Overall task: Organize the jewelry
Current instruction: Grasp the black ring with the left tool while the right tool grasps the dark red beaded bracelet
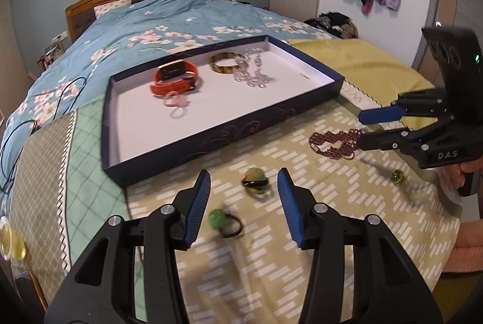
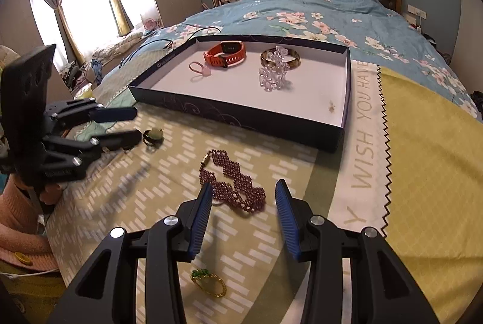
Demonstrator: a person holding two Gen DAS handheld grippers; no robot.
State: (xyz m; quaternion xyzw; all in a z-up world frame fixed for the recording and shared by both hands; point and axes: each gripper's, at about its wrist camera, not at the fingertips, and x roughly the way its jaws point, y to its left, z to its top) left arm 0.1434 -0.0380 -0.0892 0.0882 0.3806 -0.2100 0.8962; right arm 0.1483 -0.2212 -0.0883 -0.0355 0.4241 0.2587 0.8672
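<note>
A dark blue tray [image 1: 181,143] [image 2: 241,115] with a white floor holds an orange watch [image 1: 175,76] [image 2: 225,54], a brown bangle [image 1: 226,63] [image 2: 280,58], a clear crystal bracelet [image 1: 252,73] [image 2: 271,76] and a pink loop [image 1: 175,103] [image 2: 199,69]. My left gripper [image 1: 244,176] [image 2: 137,125] is open, with a green-and-black ring [image 1: 255,180] [image 2: 154,135] lying on the cloth between its tips, untouched. My right gripper [image 2: 244,186] [image 1: 362,129] is open over one end of a maroon beaded bracelet [image 2: 232,182] [image 1: 335,143].
A green-stone ring [image 1: 225,221] lies near my left finger. A gold ring with a green stone [image 2: 208,281] [image 1: 398,176] lies under the right gripper. Yellow cloth [image 2: 422,173] covers the right side. A black cable [image 1: 18,128] trails over the blue floral quilt [image 1: 151,16].
</note>
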